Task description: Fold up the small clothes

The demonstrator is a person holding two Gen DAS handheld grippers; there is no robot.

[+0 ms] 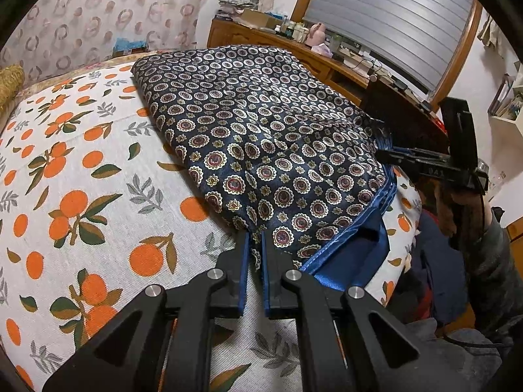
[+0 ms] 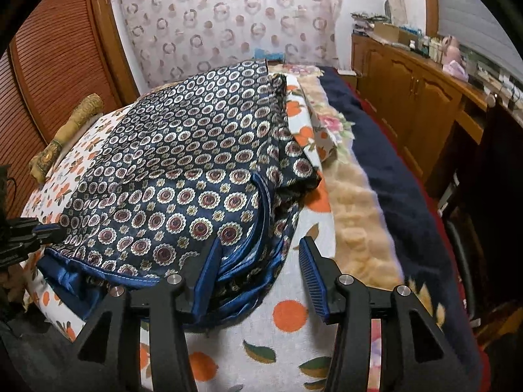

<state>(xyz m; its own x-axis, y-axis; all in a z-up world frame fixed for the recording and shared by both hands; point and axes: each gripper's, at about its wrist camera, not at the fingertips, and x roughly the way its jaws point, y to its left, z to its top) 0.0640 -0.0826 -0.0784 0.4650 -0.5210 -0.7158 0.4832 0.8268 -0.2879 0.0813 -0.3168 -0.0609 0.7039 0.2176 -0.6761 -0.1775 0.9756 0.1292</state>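
Room on your bed

The orange-print sheet (image 1: 81, 176) lies bare beside the folded cloth (image 1: 261, 137); the wooden cabinet (image 2: 408, 75) blocks the far side.

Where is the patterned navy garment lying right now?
The navy garment lies folded on the orange-print bedsheet, filling the centre of both wrist views, its blue-trimmed near edge at the left gripper.

- Bed (image 1: 98, 176) under an orange-print sheet (image 2: 291, 323), stretching ahead of both grippers.
- Folded dark patterned cloth (image 1: 261, 137) lying flat on the sheet, near edge at the fingertips.
- Straw-coloured bolster (image 2: 70, 124) far left of the right gripper.
- Fuzzy beige blanket (image 2: 356, 222) and navy cover (image 2: 392, 170) to its right.
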